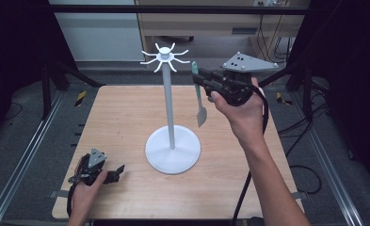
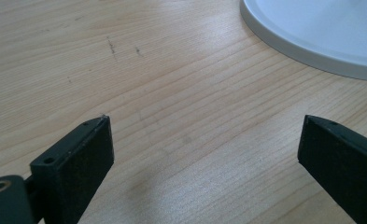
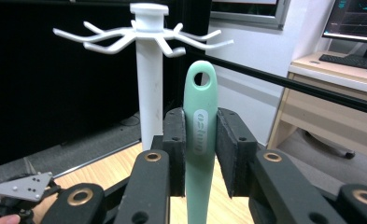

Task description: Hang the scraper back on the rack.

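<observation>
While the right gripper pinched a green spatula by its handle, blade hanging down, the right hand held it raised just beside the hooks of a white rack. The left gripper, jaws apart with nothing between them, rested low on the table near the rack's base.

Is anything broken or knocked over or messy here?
Nothing stands out. The white hook stand stands upright on the wooden table. The right gripper holds a green spatula up in the air by its handle. The left gripper rests open near the table's front edge.
</observation>
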`<state>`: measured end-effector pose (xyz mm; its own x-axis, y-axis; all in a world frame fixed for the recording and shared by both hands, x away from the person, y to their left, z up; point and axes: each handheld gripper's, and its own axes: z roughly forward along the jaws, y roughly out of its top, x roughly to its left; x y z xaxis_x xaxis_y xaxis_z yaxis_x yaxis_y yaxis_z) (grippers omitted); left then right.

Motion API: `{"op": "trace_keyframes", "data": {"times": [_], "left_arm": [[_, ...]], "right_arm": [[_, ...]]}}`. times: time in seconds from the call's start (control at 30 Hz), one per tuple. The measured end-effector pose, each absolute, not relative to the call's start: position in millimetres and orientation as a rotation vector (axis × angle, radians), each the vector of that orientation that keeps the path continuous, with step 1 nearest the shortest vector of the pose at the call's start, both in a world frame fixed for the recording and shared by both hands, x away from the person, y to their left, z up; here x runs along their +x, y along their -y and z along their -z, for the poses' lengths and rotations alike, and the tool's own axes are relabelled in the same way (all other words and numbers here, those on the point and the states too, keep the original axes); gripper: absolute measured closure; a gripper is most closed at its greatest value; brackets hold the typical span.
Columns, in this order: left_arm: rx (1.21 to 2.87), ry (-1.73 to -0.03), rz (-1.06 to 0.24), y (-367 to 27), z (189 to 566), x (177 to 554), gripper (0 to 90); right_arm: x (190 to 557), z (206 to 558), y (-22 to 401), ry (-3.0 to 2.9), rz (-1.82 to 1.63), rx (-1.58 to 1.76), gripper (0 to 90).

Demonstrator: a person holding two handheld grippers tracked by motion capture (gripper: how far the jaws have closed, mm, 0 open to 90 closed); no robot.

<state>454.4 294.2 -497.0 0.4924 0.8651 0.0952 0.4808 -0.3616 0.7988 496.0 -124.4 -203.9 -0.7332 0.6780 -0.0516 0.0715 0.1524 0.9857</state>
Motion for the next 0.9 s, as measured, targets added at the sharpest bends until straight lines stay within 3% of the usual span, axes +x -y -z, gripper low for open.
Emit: {"op": "trace_keyframes", "data": {"times": [0.9], "left_arm": [[2.01, -1.106, -0.671, -294.7, 496.9, 454.4, 3.0]], "right_arm": [[495.7, 194.1, 117.0, -1.967, -1.624, 0.673, 74.3]]}}
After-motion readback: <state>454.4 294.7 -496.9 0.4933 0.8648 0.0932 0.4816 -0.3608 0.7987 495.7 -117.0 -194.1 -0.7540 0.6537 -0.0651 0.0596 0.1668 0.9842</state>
